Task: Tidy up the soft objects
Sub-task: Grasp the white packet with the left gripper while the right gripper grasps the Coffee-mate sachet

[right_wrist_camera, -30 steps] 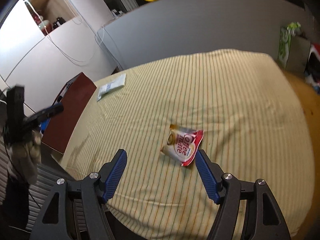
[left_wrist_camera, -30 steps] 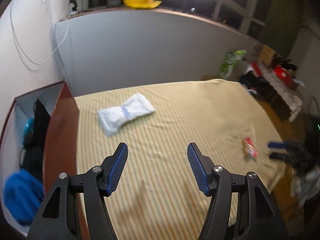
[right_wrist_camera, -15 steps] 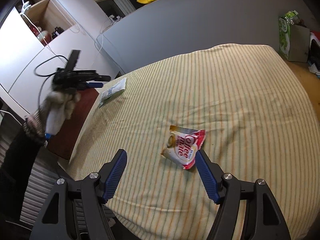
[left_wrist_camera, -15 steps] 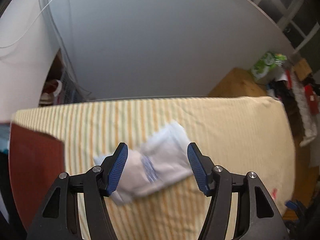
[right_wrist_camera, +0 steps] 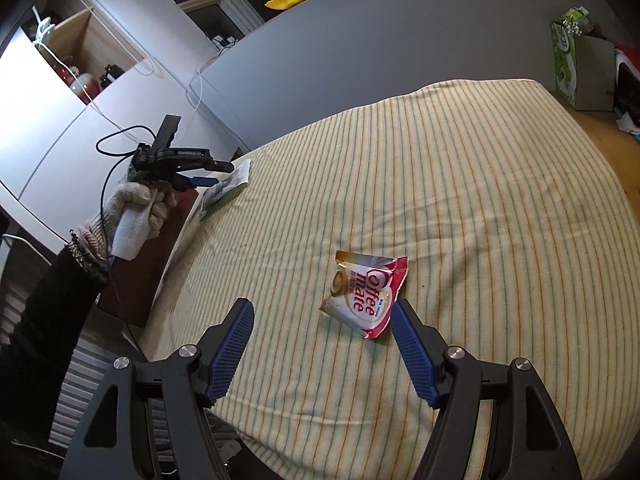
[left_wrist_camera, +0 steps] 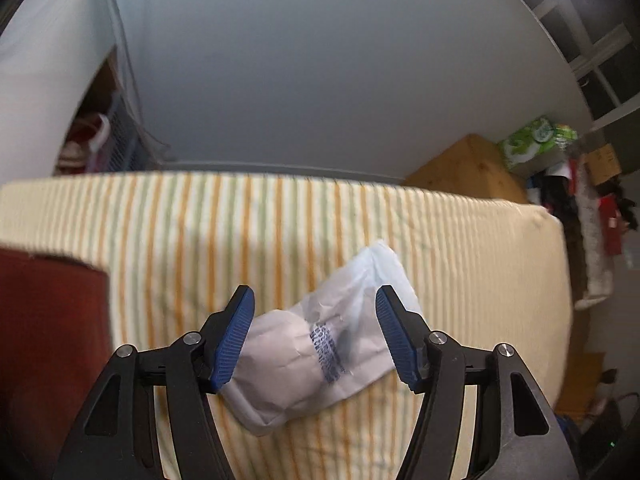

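Observation:
A white soft pack with blue print (left_wrist_camera: 320,344) lies on the striped bed sheet (left_wrist_camera: 280,220). My left gripper (left_wrist_camera: 314,320) is open, its blue pads on either side of the pack, right over it. In the right wrist view the same pack (right_wrist_camera: 226,190) lies near the bed's left edge with the left gripper (right_wrist_camera: 200,174) at it. A red and white Coffee mate pouch (right_wrist_camera: 366,294) lies mid-bed. My right gripper (right_wrist_camera: 322,328) is open and empty, just short of the pouch.
A dark red box (left_wrist_camera: 48,320) stands against the bed's left side, also in the right wrist view (right_wrist_camera: 160,248). A grey headboard wall (left_wrist_camera: 320,80) rises behind the bed. A green tissue box (right_wrist_camera: 566,60) and clutter sit on the floor to the right.
My left gripper has swung toward the white pack and closed in until its open pads straddle it. My right gripper has crept slightly nearer the Coffee mate pouch.

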{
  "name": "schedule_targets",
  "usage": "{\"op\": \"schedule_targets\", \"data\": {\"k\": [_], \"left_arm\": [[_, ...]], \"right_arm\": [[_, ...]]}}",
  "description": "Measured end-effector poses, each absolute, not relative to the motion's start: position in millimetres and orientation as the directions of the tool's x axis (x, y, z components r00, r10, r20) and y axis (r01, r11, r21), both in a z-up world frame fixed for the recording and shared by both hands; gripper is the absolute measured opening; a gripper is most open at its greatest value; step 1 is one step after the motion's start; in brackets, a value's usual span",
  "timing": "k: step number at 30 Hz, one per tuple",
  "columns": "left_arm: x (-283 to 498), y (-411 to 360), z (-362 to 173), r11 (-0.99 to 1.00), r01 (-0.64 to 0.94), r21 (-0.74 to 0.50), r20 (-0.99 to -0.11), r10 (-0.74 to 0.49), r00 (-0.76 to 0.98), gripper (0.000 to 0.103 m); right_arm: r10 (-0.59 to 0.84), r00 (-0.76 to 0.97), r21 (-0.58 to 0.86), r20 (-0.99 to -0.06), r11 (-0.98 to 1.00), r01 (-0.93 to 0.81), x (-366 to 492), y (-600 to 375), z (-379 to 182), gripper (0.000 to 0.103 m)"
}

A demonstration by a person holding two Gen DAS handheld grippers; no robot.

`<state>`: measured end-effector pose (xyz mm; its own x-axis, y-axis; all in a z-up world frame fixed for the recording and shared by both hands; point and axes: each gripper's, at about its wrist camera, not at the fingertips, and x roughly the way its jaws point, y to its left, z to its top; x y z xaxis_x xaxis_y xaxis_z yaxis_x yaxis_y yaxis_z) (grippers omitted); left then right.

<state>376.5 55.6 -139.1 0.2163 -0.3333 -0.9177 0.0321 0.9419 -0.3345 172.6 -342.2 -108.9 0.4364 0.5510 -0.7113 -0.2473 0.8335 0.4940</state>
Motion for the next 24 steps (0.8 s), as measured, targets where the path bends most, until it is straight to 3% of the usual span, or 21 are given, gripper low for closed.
{"op": "schedule_targets", "data": {"k": [7, 16, 24], "left_arm": [[341.9, 37.8, -135.3, 0.946, 0.117, -0.301, -0.923, -0.32, 0.215, 0.064], [309.6, -11.3, -142.8, 0.955, 0.294, -0.024, -0.942, -0.12, 0.313, 0.073], [315.8, -8.8, -147.0, 0.967, 0.254, -0.037, -0.948, -0.114, 0.298, 0.085]], "right_arm": [[0.561, 0.421, 0.506, -0.713, 0.827, -0.246, 173.8, -337.3, -114.9, 0.067], [0.445, 0.424, 0.372, -0.789, 0.895, -0.248, 187.1, -325.1, -129.3, 0.067], [0.37, 0.415, 0.285, -0.831, 0.924, -0.253, 202.1, -299.7, -137.7, 0.067]]}}
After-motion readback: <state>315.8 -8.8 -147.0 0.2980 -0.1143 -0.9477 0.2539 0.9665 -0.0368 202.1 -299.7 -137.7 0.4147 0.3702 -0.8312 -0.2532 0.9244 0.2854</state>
